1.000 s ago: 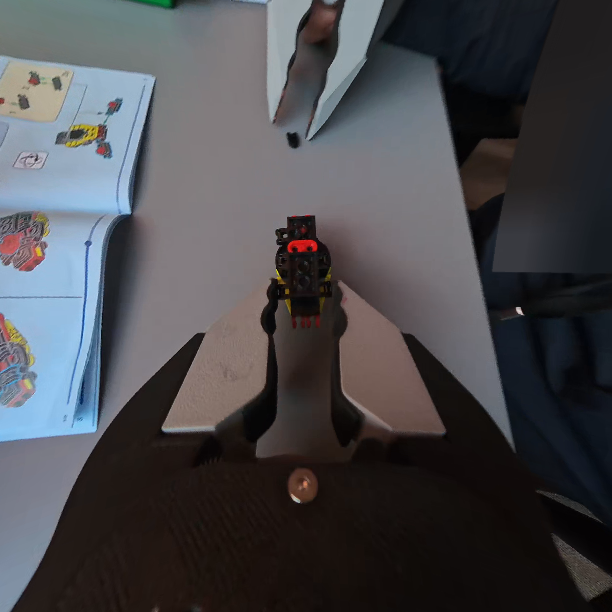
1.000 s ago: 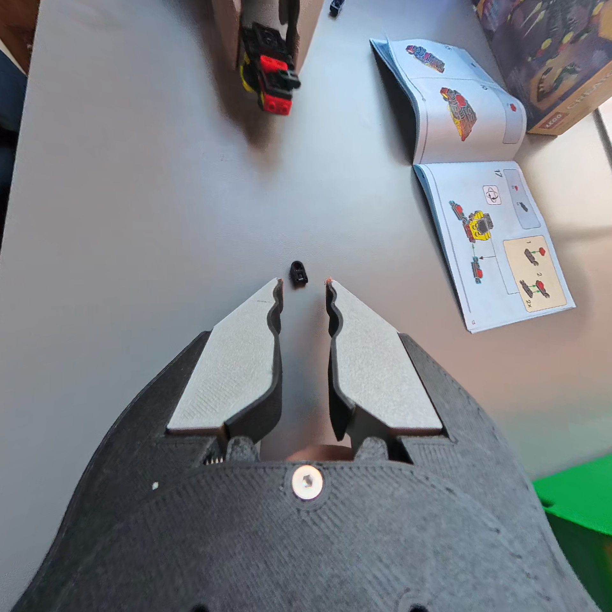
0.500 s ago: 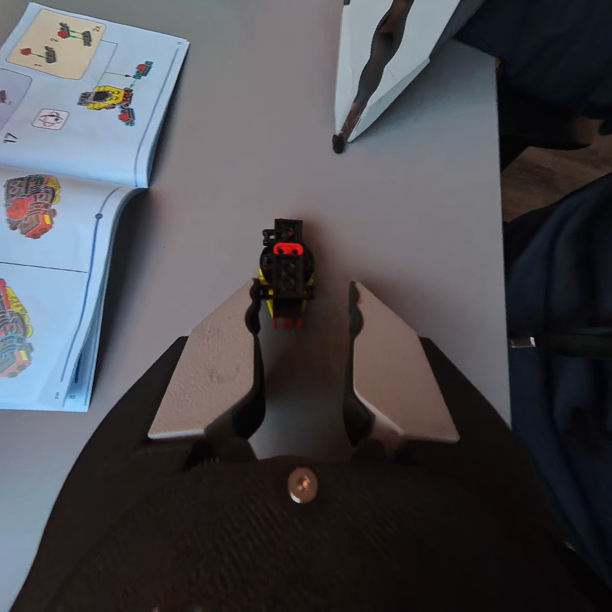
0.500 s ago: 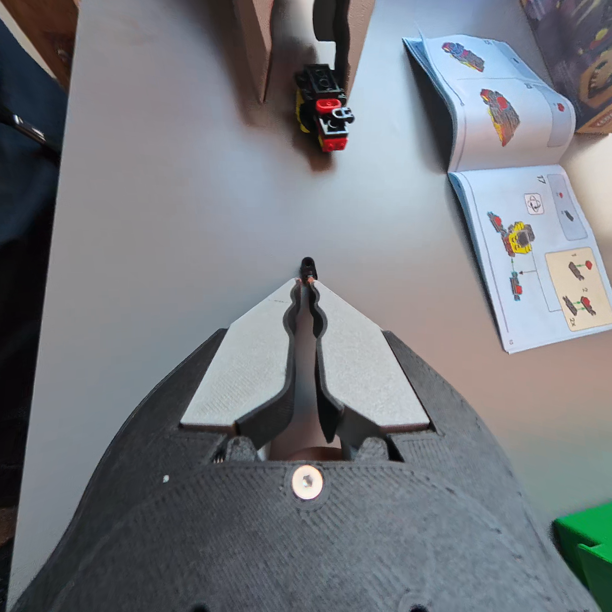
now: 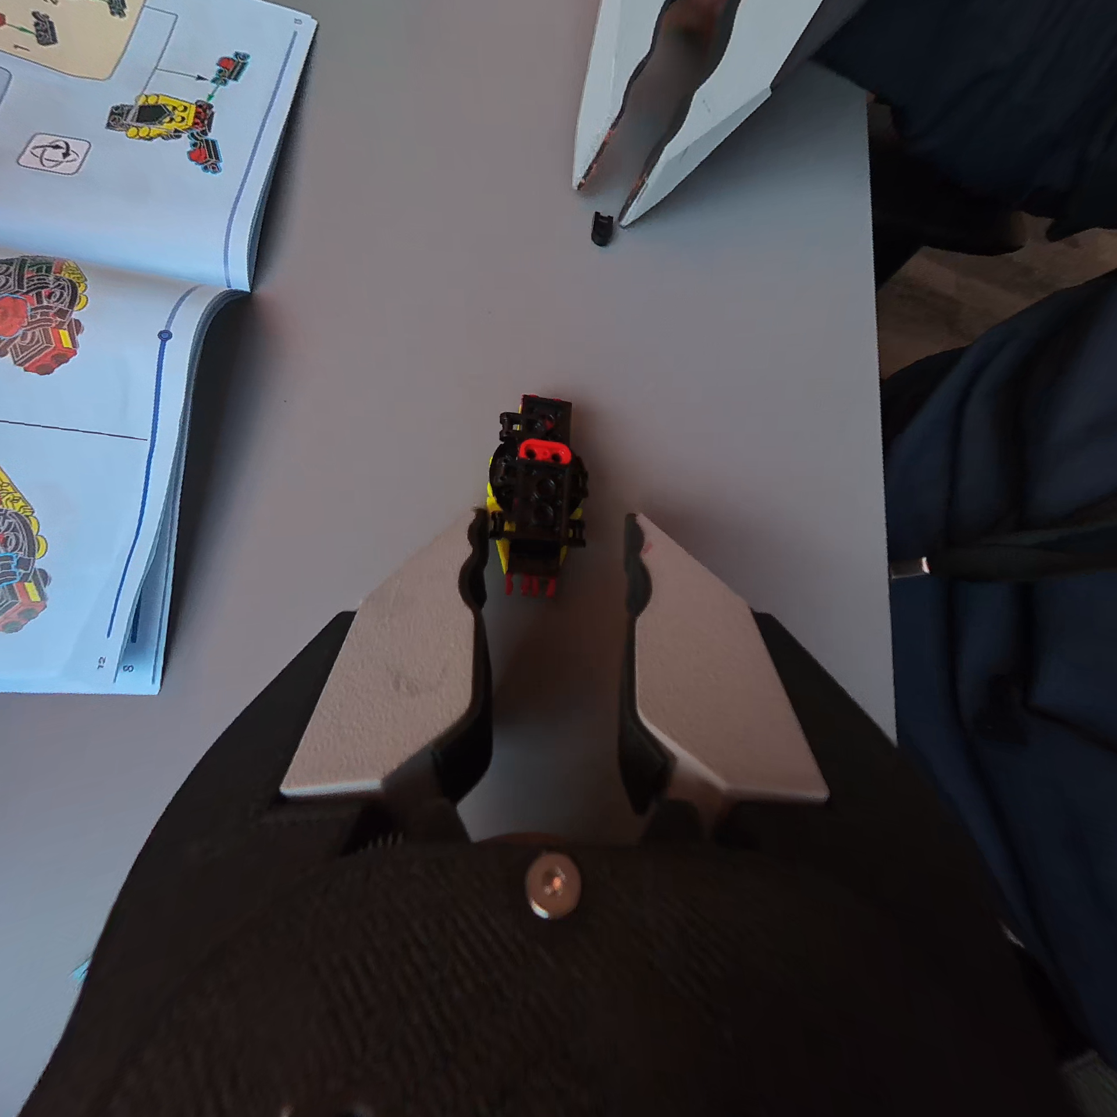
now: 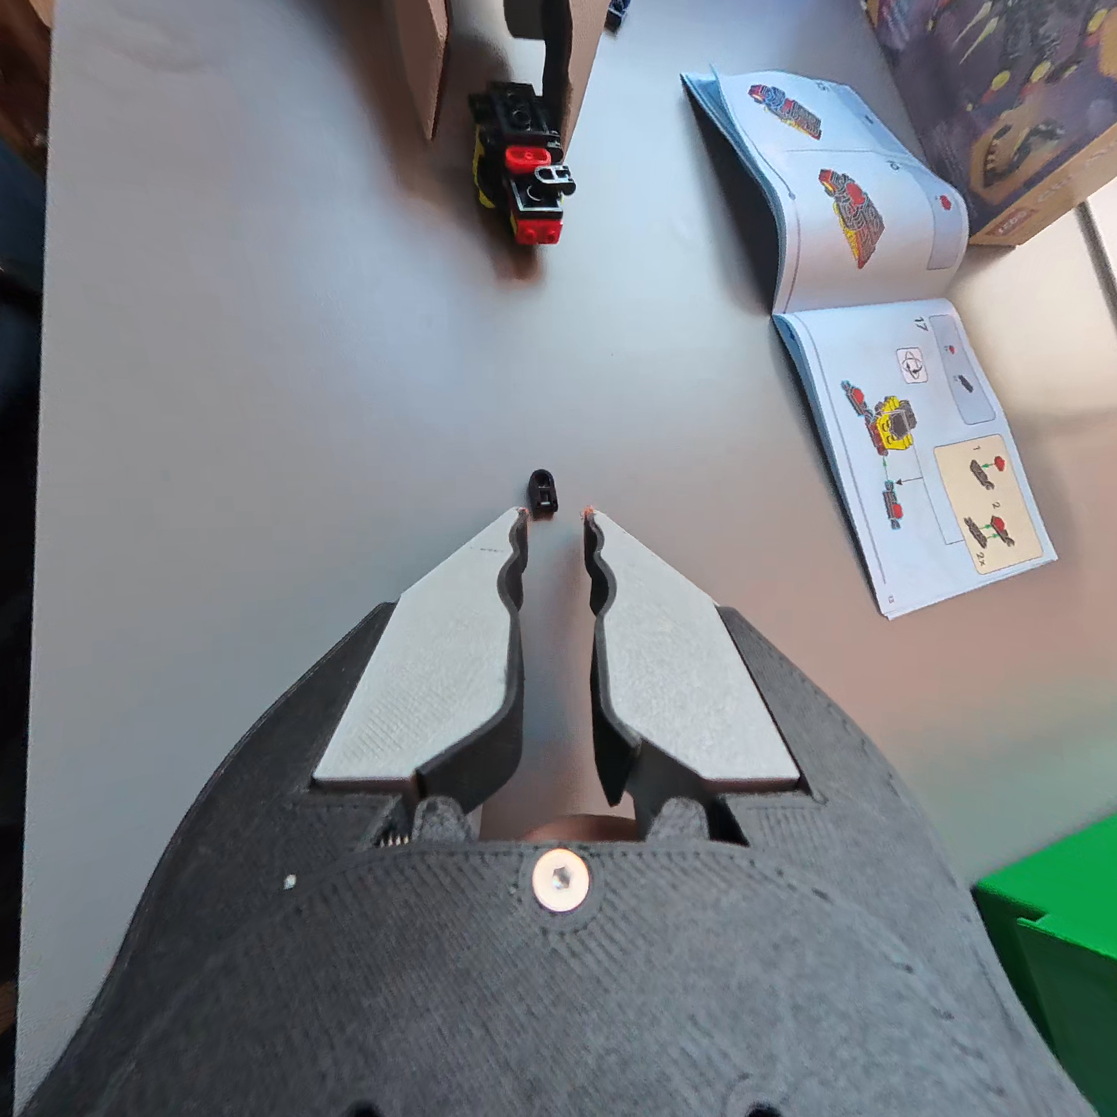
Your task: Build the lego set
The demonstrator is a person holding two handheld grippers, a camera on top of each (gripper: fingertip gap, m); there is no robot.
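Note:
The partly built Lego model (image 5: 538, 489), black with red and yellow parts, lies on the grey table (image 5: 393, 393). My left gripper (image 5: 554, 521) is open, and the model's near end sits between its fingertips, close to the left one. A small black Lego piece (image 6: 543, 492) lies on the table just beyond the tips of my right gripper (image 6: 554, 514), which is open and empty. In the left wrist view the right gripper (image 5: 604, 202) stands at the top with the piece (image 5: 601, 228) at its tips. The model (image 6: 523, 163) also shows in the right wrist view.
An open instruction booklet (image 5: 121, 302) lies left of the model and also shows in the right wrist view (image 6: 876, 302). The Lego box (image 6: 997, 90) stands beyond it. A green bin (image 6: 1058, 967) is at the near right. The table edge (image 5: 876, 423) runs close on the right. The tips of one gripper are about 15 cm away from the tips of the other.
My left gripper opened and let the model go onto the table. My right gripper shut on the small black piece, then opened again, and the piece lies in front of its tips.

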